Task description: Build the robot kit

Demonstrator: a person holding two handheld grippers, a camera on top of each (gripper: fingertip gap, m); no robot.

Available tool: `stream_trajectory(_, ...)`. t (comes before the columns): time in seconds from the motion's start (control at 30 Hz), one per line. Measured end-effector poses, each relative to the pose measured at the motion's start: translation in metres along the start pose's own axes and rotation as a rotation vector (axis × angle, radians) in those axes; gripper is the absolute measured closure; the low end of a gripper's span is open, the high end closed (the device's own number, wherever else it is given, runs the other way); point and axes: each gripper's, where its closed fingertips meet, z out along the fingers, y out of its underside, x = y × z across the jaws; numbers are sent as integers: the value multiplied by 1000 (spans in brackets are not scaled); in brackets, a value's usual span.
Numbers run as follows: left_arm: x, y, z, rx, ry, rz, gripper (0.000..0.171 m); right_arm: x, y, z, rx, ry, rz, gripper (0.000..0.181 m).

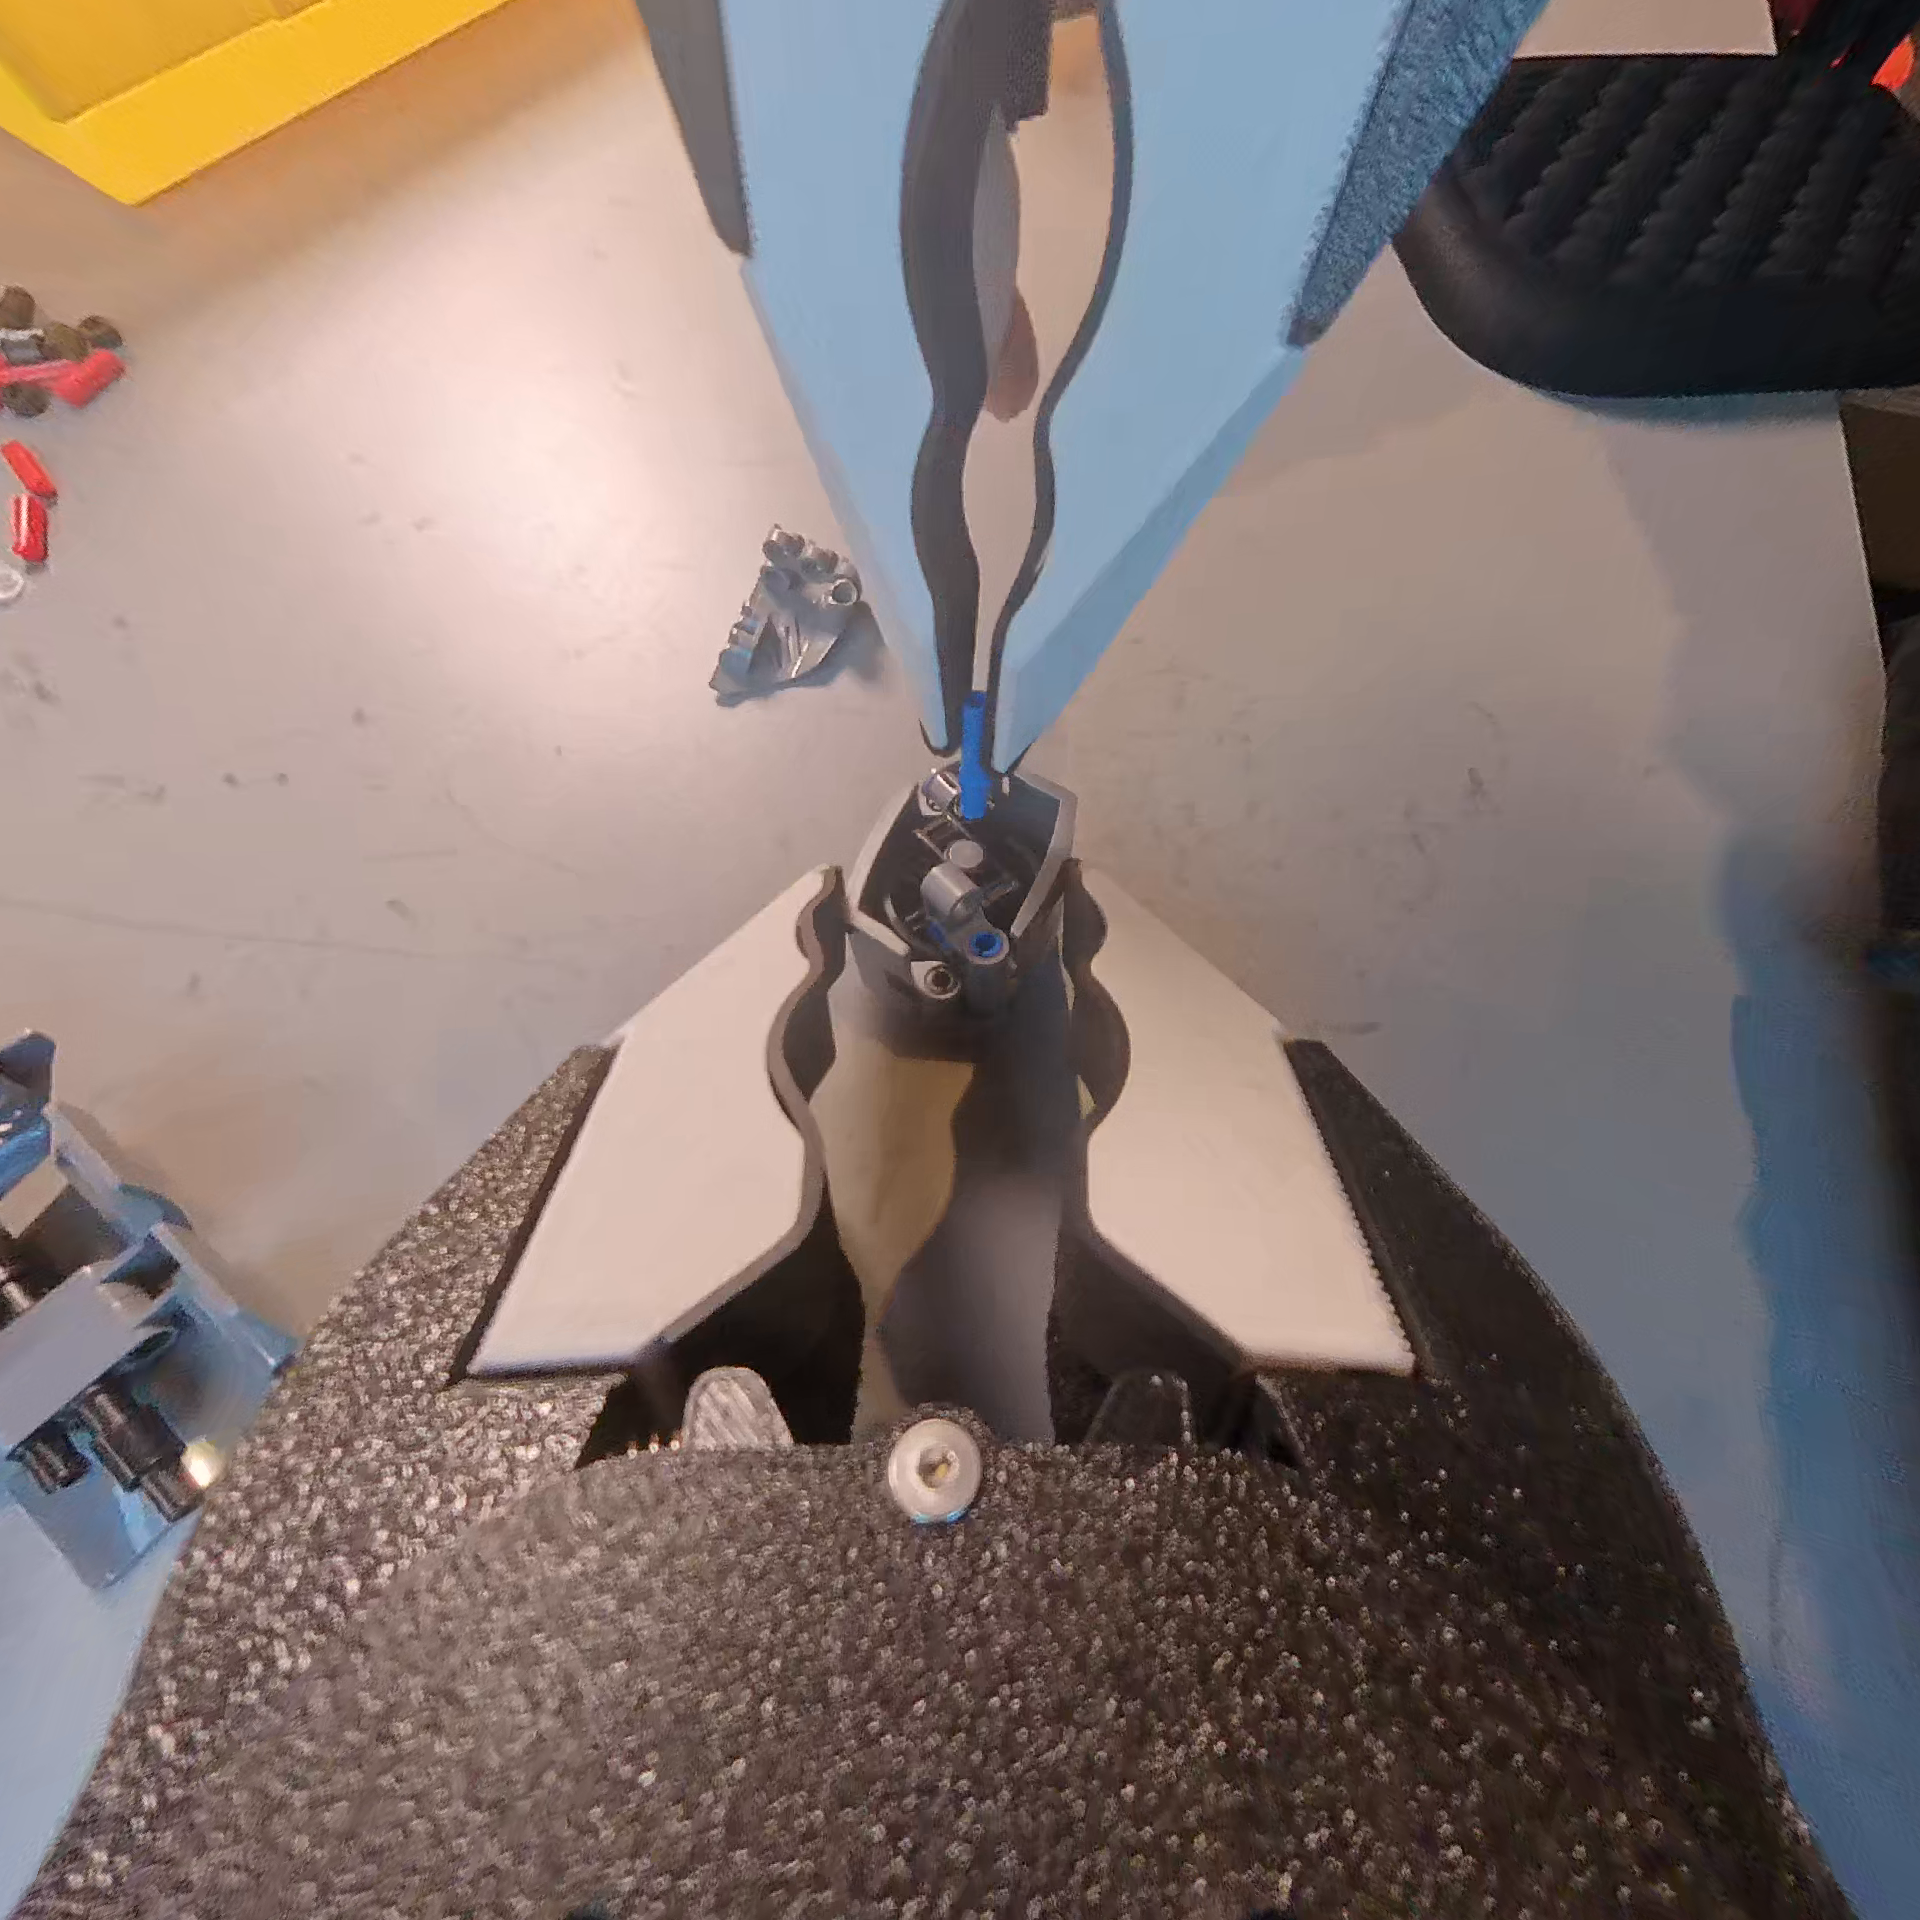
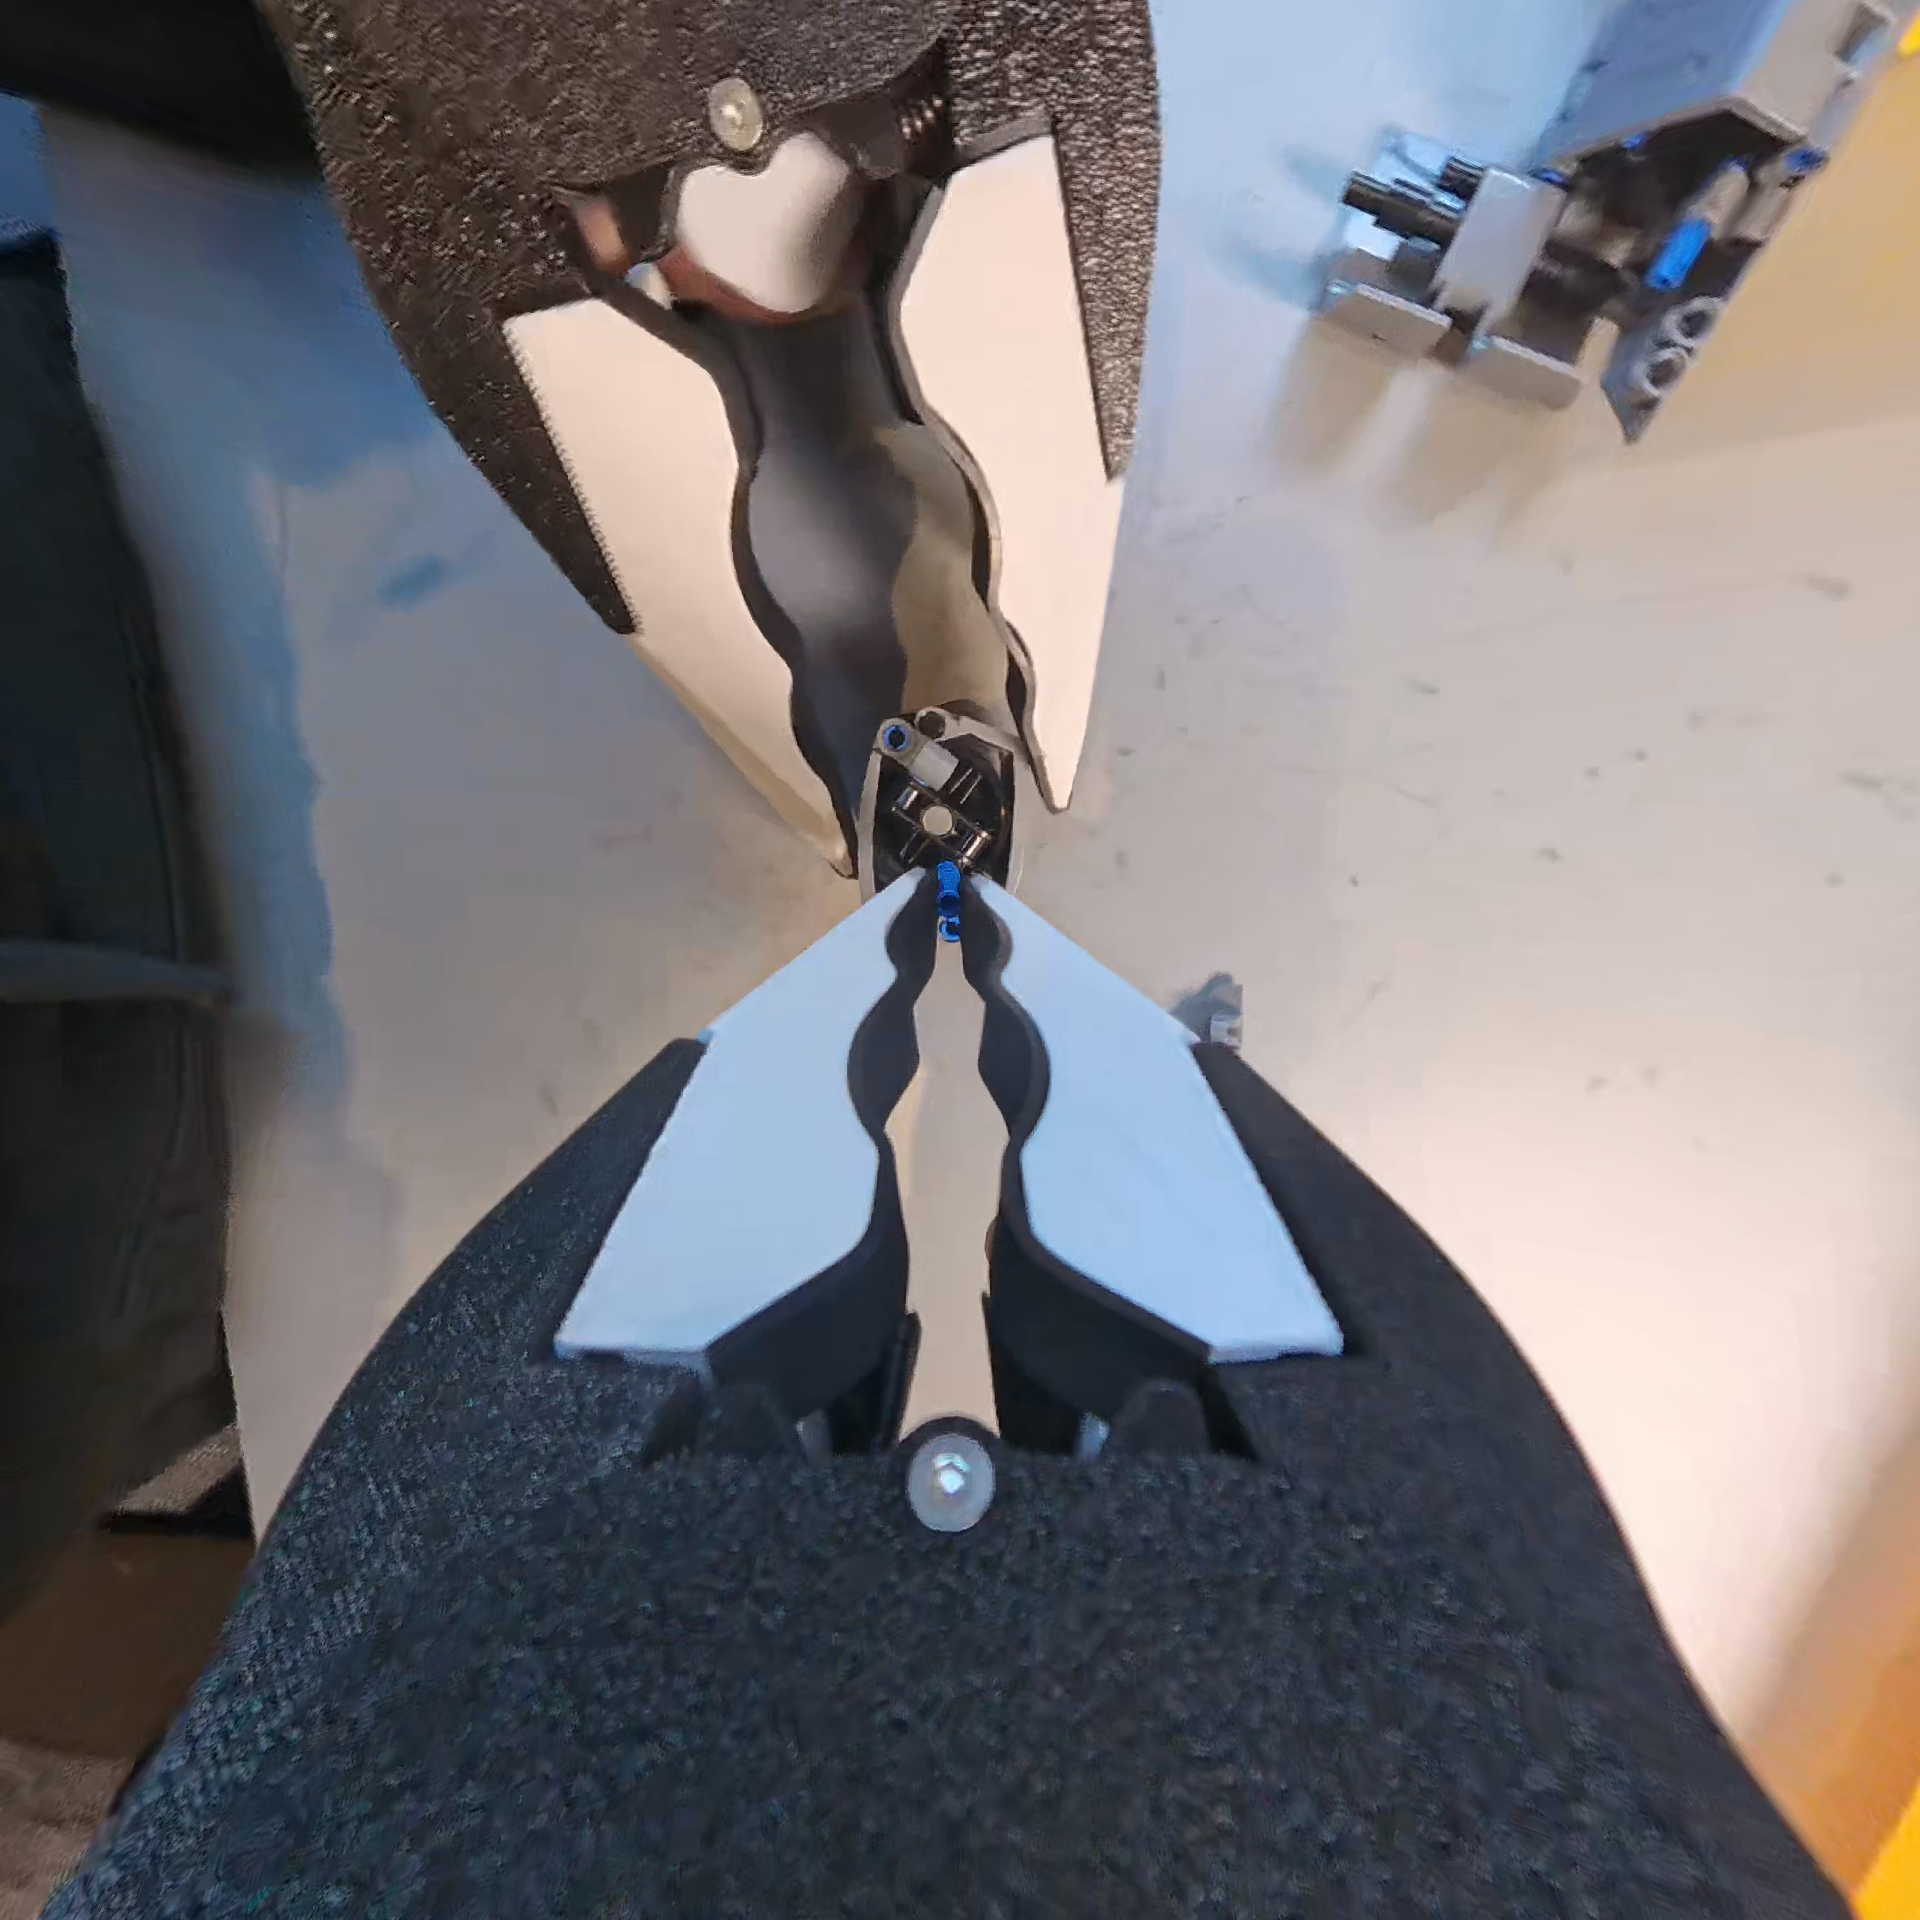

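Observation:
My left gripper [image 1: 951, 899] is shut on a small grey and black toy-brick assembly [image 1: 961, 894] with pins and a blue connector inside, held above the table. My right gripper [image 2: 943, 899] is shut on a thin blue pin [image 2: 945, 899] and holds its tip against the far end of that assembly [image 2: 940, 805]. In the left wrist view the right gripper [image 1: 971, 743] comes down from the top with the blue pin [image 1: 975, 758] between its tips. In the right wrist view the left gripper [image 2: 935, 800] comes down from the top.
A loose grey toothed piece [image 1: 790, 623] lies on the pale table [image 1: 416, 727]. Red and black small parts [image 1: 47, 384] lie far left, a yellow bin [image 1: 187, 83] top left. A larger grey brick build [image 1: 94, 1340] stands at the left; it also shows in the right wrist view [image 2: 1558, 239]. A black chair [image 1: 1683, 208] is top right. My left and right fingertips are right by each other.

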Motion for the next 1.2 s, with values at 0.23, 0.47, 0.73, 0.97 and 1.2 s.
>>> stream_trajectory(0.23,0,0,0,-4,-36,-7,131,-2,5,0,-84,47,-22,180)
stream_trajectory(0.47,1,1,-2,4,-21,-26,131,-3,2,0,-204,36,-211,180)
stream_trajectory(0.73,5,2,-2,0,27,-8,131,-8,1,1,-346,-11,-605,180)
stream_trajectory(0.97,5,2,-2,-2,62,-24,131,-14,-5,9,-316,-106,-620,179)
stream_trajectory(1.2,3,4,-5,-1,47,-36,131,-11,2,10,12,-106,-193,179)
